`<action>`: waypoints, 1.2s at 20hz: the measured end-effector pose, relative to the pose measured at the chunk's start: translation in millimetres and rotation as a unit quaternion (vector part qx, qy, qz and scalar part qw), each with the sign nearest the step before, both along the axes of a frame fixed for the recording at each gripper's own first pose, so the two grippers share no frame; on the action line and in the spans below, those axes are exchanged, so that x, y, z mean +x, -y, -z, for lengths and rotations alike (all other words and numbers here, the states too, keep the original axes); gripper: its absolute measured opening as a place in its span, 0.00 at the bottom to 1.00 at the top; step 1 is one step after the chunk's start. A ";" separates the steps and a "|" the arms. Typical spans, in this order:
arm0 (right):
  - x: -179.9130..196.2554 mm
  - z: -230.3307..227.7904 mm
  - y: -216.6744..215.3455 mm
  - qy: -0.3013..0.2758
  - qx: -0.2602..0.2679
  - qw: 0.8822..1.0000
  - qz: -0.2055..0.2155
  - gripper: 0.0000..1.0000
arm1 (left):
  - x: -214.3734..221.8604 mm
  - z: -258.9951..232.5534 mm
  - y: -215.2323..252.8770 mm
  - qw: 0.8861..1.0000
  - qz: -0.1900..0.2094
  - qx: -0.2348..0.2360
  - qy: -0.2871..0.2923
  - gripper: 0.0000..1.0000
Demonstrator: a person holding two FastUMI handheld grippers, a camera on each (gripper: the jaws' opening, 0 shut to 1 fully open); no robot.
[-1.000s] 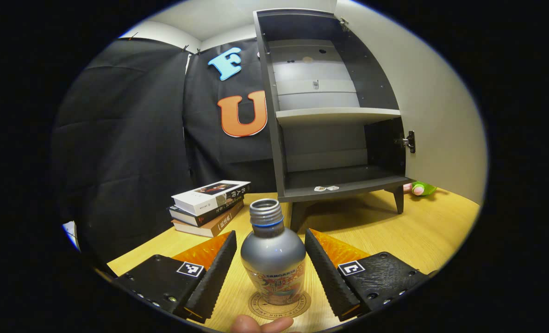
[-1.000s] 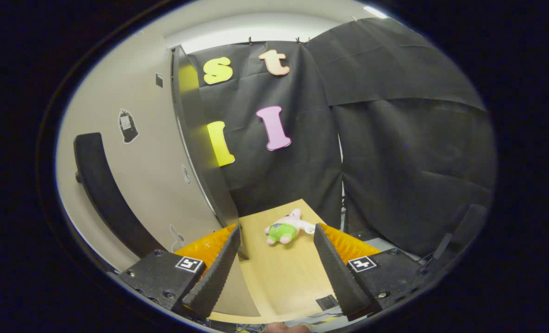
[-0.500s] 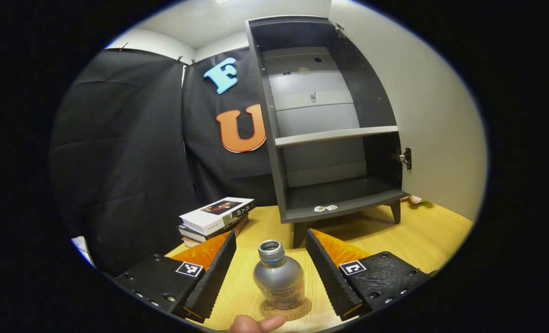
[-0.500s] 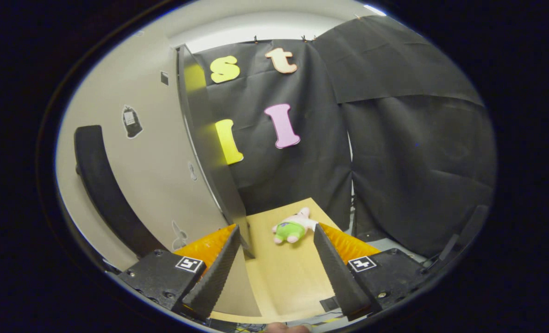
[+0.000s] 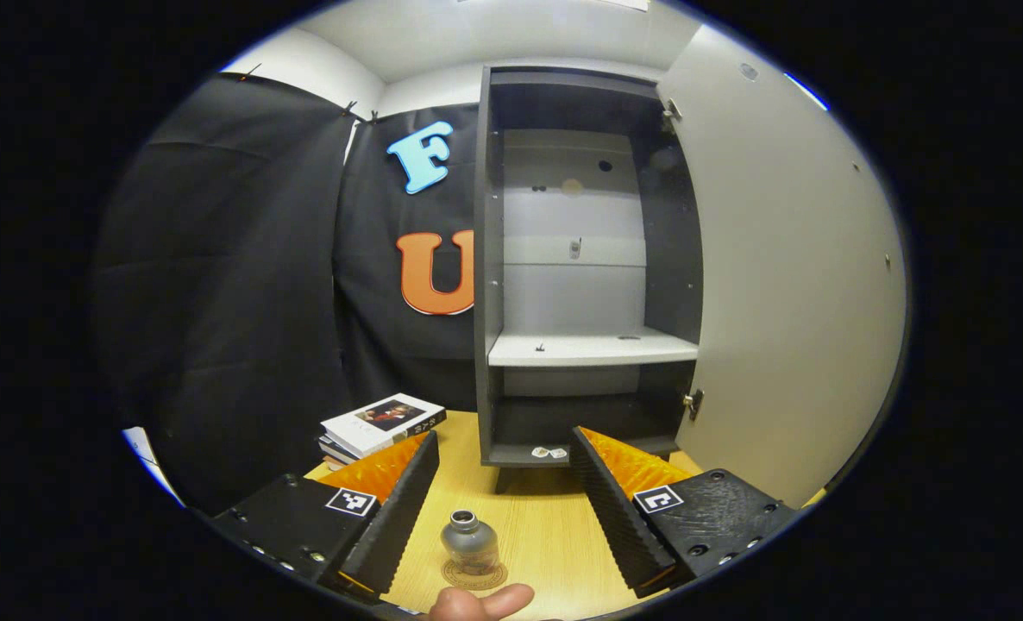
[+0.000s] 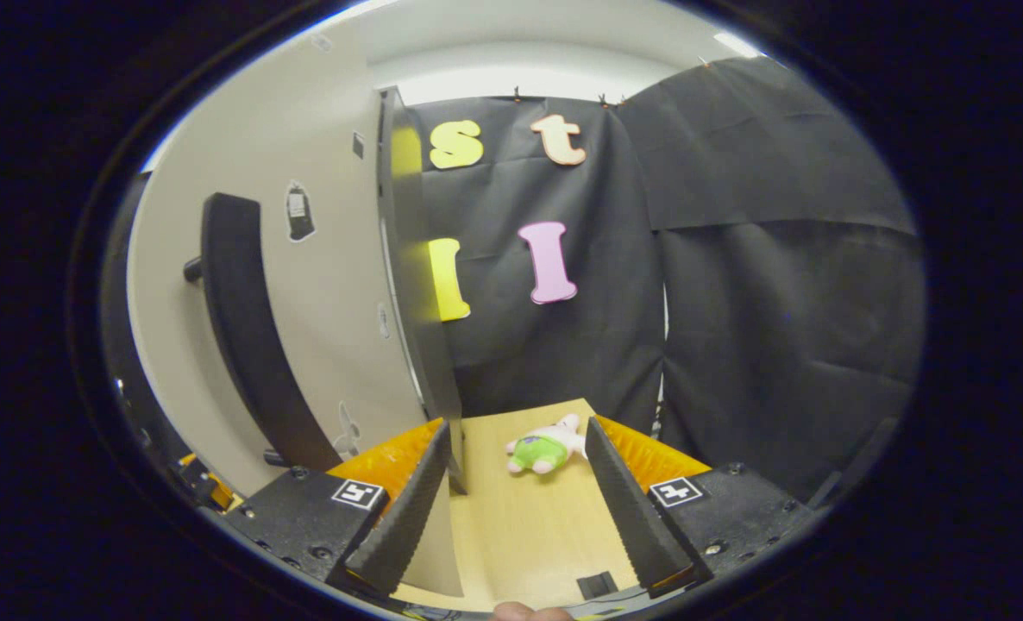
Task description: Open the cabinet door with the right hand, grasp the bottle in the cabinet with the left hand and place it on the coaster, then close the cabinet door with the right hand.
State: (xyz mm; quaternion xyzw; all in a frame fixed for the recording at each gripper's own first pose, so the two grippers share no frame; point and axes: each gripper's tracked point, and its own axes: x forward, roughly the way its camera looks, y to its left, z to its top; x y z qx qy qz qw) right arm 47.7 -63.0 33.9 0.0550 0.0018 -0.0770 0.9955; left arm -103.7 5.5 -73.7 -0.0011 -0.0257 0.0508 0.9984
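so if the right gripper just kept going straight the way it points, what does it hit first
Probably the plush toy lying on the table, centred between the open right gripper fingers. The cabinet door edge sits just left of that line; depth is unclear.

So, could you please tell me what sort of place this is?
Probably a staged recording booth: black cloth wall, a small open cabinet on a wooden table, and a plush toy.

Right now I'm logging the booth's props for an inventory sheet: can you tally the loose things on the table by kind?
Bottle: 1, standing on the coaster
Coaster: 1
Books: at least 2 in a stack; lower ones are hard to separate
Plush toy: 1
Cabinet: 1, door open
Total: at least 6
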 end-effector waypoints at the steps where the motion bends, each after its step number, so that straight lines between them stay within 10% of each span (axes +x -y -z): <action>1: -0.9 -0.6 0.3 0.004 -0.007 1.000 0.003 0.96 | -1.3 -13.1 -0.6 1.000 -0.003 0.000 0.003 0.92; 10: -8.8 1.2 -7.1 0.030 0.030 0.998 0.036 0.95 | -0.5 -53.7 1.6 1.000 0.021 0.019 0.002 0.93; 24: 9.9 2.7 -146.8 0.020 -0.009 0.997 -0.070 0.96 | -13.9 -27.3 -58.4 1.000 -0.001 0.010 -0.021 0.93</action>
